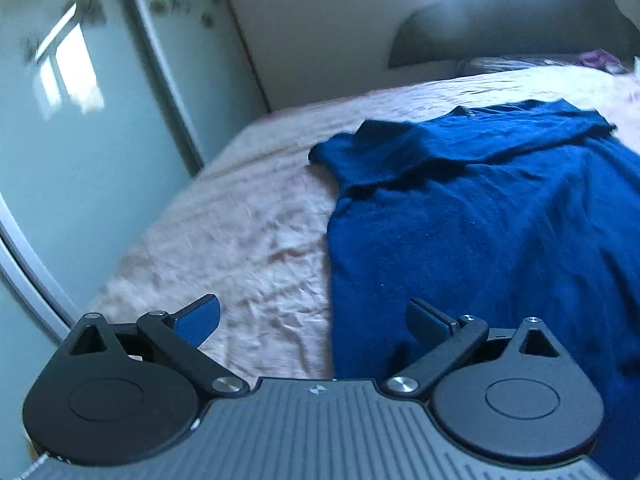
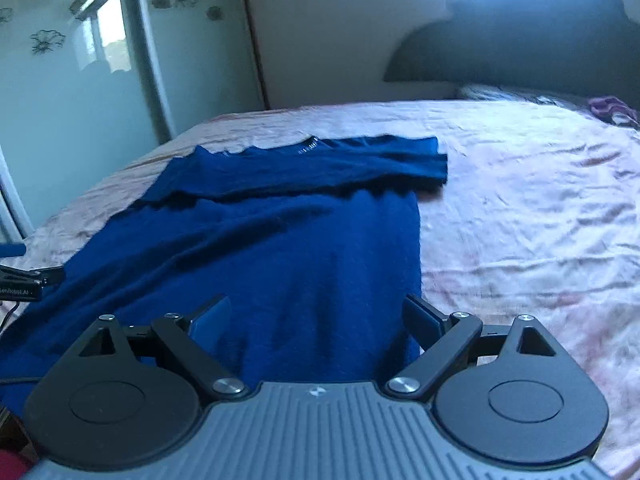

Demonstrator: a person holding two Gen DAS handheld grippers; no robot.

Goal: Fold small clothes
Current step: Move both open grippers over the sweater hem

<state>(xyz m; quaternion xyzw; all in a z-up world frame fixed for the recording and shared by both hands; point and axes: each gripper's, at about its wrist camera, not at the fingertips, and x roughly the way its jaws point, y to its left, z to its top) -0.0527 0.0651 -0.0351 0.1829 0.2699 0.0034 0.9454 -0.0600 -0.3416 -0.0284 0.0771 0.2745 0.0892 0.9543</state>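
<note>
A dark blue knit top [image 1: 460, 220] lies flat on the pink bedspread [image 1: 248, 232], its sleeves folded across the chest near the neckline. It also shows in the right wrist view [image 2: 288, 240]. My left gripper [image 1: 314, 318] is open and empty, hovering above the top's left edge near the hem. My right gripper [image 2: 318, 318] is open and empty above the top's right side near the hem. The left gripper's tip [image 2: 24, 276] shows at the left edge of the right wrist view.
The bedspread [image 2: 520, 220] stretches right and far. A glass wardrobe door [image 2: 80, 80] with flower prints stands left of the bed. A dark headboard [image 2: 520, 48] and a purple cloth [image 2: 612, 108] are at the far end.
</note>
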